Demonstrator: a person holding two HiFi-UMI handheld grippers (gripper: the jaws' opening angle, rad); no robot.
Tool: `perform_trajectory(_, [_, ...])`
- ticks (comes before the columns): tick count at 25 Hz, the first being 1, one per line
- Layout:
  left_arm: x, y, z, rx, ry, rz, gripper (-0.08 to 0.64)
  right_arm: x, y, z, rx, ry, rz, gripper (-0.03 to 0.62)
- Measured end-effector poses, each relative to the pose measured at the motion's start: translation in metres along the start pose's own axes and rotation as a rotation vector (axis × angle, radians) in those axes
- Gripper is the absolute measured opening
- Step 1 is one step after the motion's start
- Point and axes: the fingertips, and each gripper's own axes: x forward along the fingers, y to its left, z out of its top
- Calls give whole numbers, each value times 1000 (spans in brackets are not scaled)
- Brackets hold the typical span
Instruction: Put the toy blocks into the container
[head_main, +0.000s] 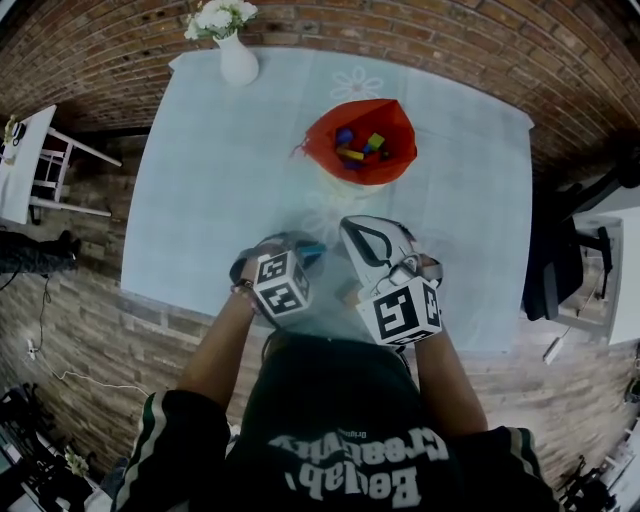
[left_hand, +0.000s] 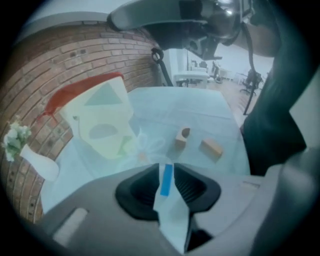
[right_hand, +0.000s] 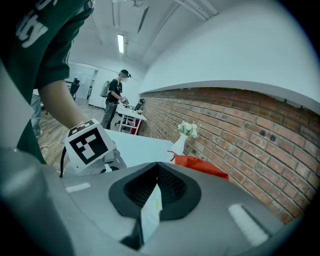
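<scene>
Head view: pale table, brick wall

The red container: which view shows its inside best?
The head view: it looks down into the red container, where coloured blocks lie. The left gripper view shows only its pale side and red rim; the right gripper view shows just a red edge.

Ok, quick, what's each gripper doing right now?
Left gripper: jaws slightly apart, nothing between them.
Right gripper: jaws together, holding nothing.
</scene>
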Motion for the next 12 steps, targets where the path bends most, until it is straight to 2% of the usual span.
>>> perform_trajectory(12, [36,-6,-33,47,125,-111,121,-1,9,-5,-33,34,13,6])
